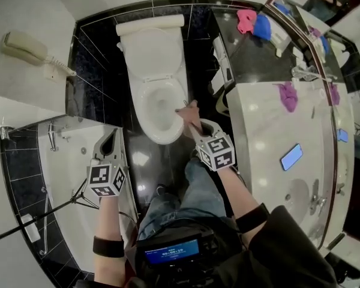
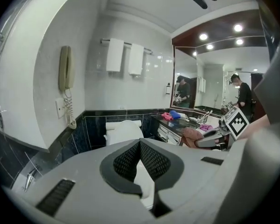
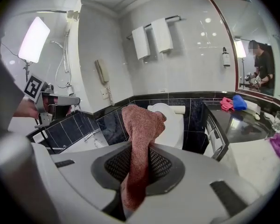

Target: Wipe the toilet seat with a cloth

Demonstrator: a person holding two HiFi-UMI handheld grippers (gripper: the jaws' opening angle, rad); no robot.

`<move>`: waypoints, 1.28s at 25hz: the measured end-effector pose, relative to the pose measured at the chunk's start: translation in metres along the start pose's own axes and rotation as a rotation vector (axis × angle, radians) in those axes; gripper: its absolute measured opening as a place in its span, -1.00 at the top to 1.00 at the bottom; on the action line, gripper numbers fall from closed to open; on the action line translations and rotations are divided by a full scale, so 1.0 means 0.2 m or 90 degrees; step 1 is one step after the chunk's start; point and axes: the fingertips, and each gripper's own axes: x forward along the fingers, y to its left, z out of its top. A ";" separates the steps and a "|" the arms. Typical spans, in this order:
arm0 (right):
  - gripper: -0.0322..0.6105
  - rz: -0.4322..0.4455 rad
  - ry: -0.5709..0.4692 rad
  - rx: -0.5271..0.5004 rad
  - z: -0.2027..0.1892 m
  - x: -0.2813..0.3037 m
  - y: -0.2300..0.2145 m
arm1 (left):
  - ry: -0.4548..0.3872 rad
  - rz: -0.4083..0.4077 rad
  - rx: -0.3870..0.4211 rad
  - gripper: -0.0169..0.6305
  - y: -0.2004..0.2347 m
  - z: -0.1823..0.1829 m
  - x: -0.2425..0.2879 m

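The white toilet [image 1: 145,110] stands in the middle with its lid up and its seat down; it also shows in the left gripper view [image 2: 123,129] and beyond the right jaws [image 3: 175,120]. My right gripper [image 1: 193,122] hangs at the seat's right front rim, shut on a reddish-brown cloth [image 1: 188,111]. In the right gripper view the cloth [image 3: 140,125] stands up between the pads of the right gripper [image 3: 138,148] and droops out behind them. My left gripper [image 1: 112,135] hovers over the bathtub's edge left of the toilet. Its jaws [image 2: 140,146] meet at the tips with nothing between them.
A bathtub [image 1: 66,179] lies to the left, a vanity counter [image 1: 270,137] with a sink to the right. On the counter are a phone [image 1: 291,156], a purple cloth [image 1: 288,96] and pink and blue cloths [image 1: 255,23]. A wall telephone [image 1: 24,47] hangs at the left.
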 end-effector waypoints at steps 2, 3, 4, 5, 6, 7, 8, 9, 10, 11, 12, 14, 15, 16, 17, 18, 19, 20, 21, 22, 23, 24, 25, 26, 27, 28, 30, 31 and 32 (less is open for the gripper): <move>0.62 -0.015 0.002 0.002 -0.03 -0.07 0.04 | -0.005 -0.010 0.004 0.94 -0.02 -0.02 -0.07; 0.62 -0.020 0.002 0.004 -0.04 -0.10 0.07 | -0.007 -0.013 0.004 0.94 -0.02 -0.03 -0.11; 0.62 -0.025 0.000 0.004 -0.05 -0.14 0.09 | -0.010 -0.015 0.003 0.94 -0.03 -0.04 -0.15; 0.62 -0.030 -0.003 0.003 -0.05 -0.17 0.10 | -0.014 -0.018 0.003 0.94 -0.04 -0.05 -0.18; 0.62 -0.034 -0.006 0.000 -0.05 -0.20 0.12 | -0.017 -0.021 0.003 0.94 -0.05 -0.05 -0.21; 0.62 -0.038 -0.010 -0.002 -0.04 -0.23 0.13 | -0.021 -0.024 0.003 0.94 -0.07 -0.05 -0.24; 0.62 -0.042 -0.014 -0.004 -0.04 -0.26 0.14 | -0.024 -0.026 0.003 0.94 -0.08 -0.06 -0.26; 0.61 -0.045 -0.019 -0.007 -0.03 -0.28 0.14 | -0.029 -0.029 0.003 0.94 -0.09 -0.06 -0.28; 0.61 -0.049 -0.024 -0.010 -0.01 -0.31 0.15 | -0.033 -0.032 0.003 0.94 -0.11 -0.06 -0.29; 0.61 -0.052 -0.030 -0.013 0.00 -0.34 0.15 | -0.037 -0.035 0.003 0.94 -0.13 -0.06 -0.31; 0.61 -0.055 -0.034 -0.016 0.01 -0.37 0.16 | -0.039 -0.037 0.003 0.94 -0.14 -0.06 -0.33; 0.61 -0.058 -0.038 -0.018 0.00 -0.42 0.18 | -0.040 -0.041 0.000 0.94 -0.17 -0.07 -0.37; 0.61 -0.059 -0.039 -0.017 0.00 -0.45 0.18 | -0.039 -0.044 -0.001 0.94 -0.19 -0.07 -0.39; 0.61 -0.061 -0.040 -0.017 -0.01 -0.47 0.19 | -0.039 -0.048 0.001 0.94 -0.21 -0.08 -0.41; 0.61 -0.063 -0.041 -0.018 -0.02 -0.49 0.19 | -0.040 -0.052 0.005 0.94 -0.23 -0.08 -0.43; 0.61 -0.065 -0.042 -0.019 -0.03 -0.50 0.18 | -0.041 -0.056 0.010 0.94 -0.24 -0.08 -0.44; 0.61 -0.068 -0.043 -0.021 -0.05 -0.51 0.17 | -0.042 -0.057 0.015 0.94 -0.25 -0.07 -0.46; 0.61 -0.070 -0.044 -0.023 -0.06 -0.52 0.17 | -0.045 -0.058 0.018 0.94 -0.27 -0.07 -0.47; 0.61 -0.071 -0.046 -0.024 -0.07 -0.53 0.16 | -0.048 -0.059 0.018 0.94 -0.28 -0.07 -0.48; 0.61 -0.072 -0.047 -0.024 -0.07 -0.55 0.16 | -0.051 -0.059 0.016 0.94 -0.29 -0.07 -0.48; 0.61 -0.072 -0.048 -0.023 -0.07 -0.56 0.16 | -0.054 -0.060 0.014 0.94 -0.31 -0.06 -0.48; 0.61 -0.071 -0.048 -0.020 -0.07 -0.57 0.16 | -0.056 -0.060 0.013 0.94 -0.32 -0.06 -0.49; 0.61 -0.070 -0.047 -0.016 -0.06 -0.58 0.17 | -0.056 -0.060 0.015 0.94 -0.33 -0.06 -0.49; 0.61 -0.070 -0.046 -0.014 -0.06 -0.59 0.17 | -0.056 -0.060 0.018 0.94 -0.34 -0.06 -0.48; 0.61 -0.071 -0.045 -0.014 -0.06 -0.59 0.16 | -0.056 -0.061 0.022 0.94 -0.35 -0.06 -0.48; 0.61 -0.073 -0.043 -0.014 -0.07 -0.59 0.14 | -0.055 -0.062 0.027 0.94 -0.36 -0.05 -0.48; 0.61 -0.078 -0.041 -0.011 -0.09 -0.60 0.12 | -0.053 -0.066 0.034 0.94 -0.39 -0.05 -0.46; 0.61 -0.080 -0.040 -0.009 -0.09 -0.61 0.11 | -0.052 -0.069 0.037 0.94 -0.40 -0.04 -0.46; 0.61 -0.084 -0.039 -0.008 -0.09 -0.61 0.09 | -0.051 -0.071 0.039 0.94 -0.41 -0.04 -0.45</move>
